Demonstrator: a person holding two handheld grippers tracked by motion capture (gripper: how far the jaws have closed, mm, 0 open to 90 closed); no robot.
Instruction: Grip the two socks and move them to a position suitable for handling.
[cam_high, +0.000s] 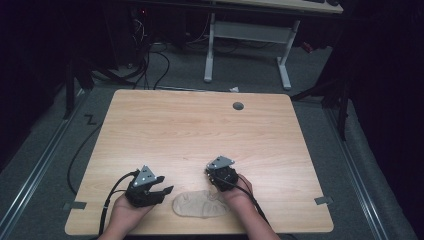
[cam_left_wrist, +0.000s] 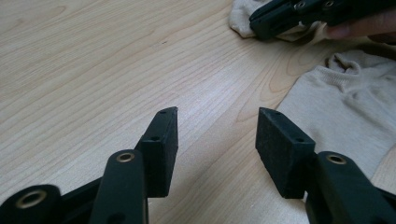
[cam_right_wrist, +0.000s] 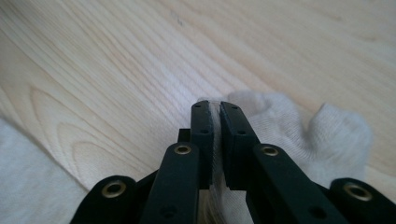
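when we look from high up, a beige sock (cam_high: 200, 204) lies at the near edge of the desk (cam_high: 200, 130). our left tool (cam_left_wrist: 217, 128) waits wide apart just beside it. our right tool (cam_right_wrist: 215, 121) is clamped on the cloth, ready to lift.

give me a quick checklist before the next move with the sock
1. Right gripper pinching the sock: ok, fabric sits between its closed pads.
2. Left gripper open: ok, jaws wide, nothing between them.
3. Left gripper close to sock: ok, cloth lies just beside its jaw.
4. Sock flat: not ok, bunched at the pinched end.
5. Table has room ahead: ok, bare wood.
6. Grip depth: cannot tell.
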